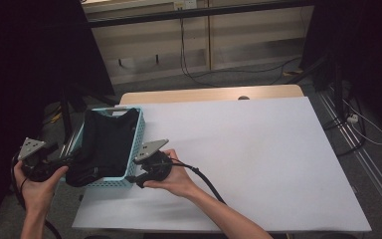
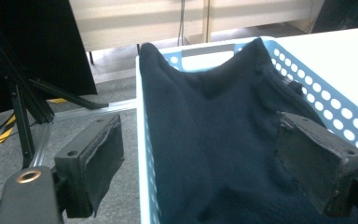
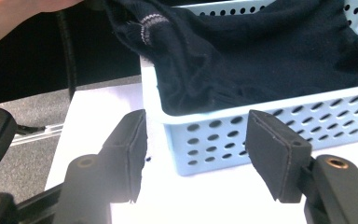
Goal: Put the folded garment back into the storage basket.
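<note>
Biggest risk: blue basket is sitting at the table's left edge, so a snagged pull is likely tipping it off. Dark garment is lying inside, draping over the near corner. Left gripper is straddling the basket wall, jaws spread, gripping nothing; right gripper is gaping at the corner, empty too.

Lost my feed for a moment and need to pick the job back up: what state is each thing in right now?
Left gripper: open, one jaw outside the basket wall, the other over the dark garment.
Right gripper: open, jaws astride the basket's near corner, gripping nothing.
Basket: upright at the table's left edge.
Dark garment: bunched inside the basket, part spilling over the near rim.
Table: covered by a white sheet.
</note>
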Action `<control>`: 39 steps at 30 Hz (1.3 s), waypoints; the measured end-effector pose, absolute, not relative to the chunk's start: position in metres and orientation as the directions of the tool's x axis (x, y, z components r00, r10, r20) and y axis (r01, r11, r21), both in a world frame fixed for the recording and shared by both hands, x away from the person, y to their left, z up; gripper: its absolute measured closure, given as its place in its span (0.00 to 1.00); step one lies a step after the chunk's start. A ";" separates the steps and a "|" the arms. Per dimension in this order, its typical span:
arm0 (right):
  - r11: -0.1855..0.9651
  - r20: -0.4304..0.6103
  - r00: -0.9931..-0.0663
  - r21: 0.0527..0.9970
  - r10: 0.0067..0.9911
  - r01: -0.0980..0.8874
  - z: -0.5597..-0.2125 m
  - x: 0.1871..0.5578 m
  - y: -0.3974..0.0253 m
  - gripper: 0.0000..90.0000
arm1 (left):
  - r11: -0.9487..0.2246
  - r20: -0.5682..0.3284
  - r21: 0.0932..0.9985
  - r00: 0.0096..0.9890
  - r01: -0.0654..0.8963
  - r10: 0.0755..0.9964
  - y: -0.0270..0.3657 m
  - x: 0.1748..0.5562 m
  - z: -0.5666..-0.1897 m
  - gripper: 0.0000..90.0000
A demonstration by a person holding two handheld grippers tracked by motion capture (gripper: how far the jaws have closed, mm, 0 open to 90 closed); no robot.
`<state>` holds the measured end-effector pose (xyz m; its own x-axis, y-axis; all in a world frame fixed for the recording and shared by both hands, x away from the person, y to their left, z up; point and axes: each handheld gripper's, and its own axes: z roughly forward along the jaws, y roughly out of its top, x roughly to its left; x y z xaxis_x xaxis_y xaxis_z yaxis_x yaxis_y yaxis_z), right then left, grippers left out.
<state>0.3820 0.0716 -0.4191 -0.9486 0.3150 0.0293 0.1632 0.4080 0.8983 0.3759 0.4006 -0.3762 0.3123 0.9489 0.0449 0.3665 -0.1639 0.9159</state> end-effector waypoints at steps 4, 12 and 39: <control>0.408 0.031 -0.942 0.896 0.334 0.174 -0.422 0.384 0.066 0.43 | -0.158 0.027 0.912 0.330 0.379 0.944 0.398 0.362 -0.381 0.18; 0.420 0.022 -0.940 0.891 0.342 0.174 -0.424 0.384 0.062 0.43 | -0.092 -0.062 0.918 0.370 0.387 0.927 0.400 0.339 -0.383 0.20; 0.413 0.038 -0.939 0.891 0.341 0.186 -0.426 0.384 0.063 0.42 | -0.144 -0.071 0.867 0.405 0.476 0.912 0.411 0.354 -0.405 0.94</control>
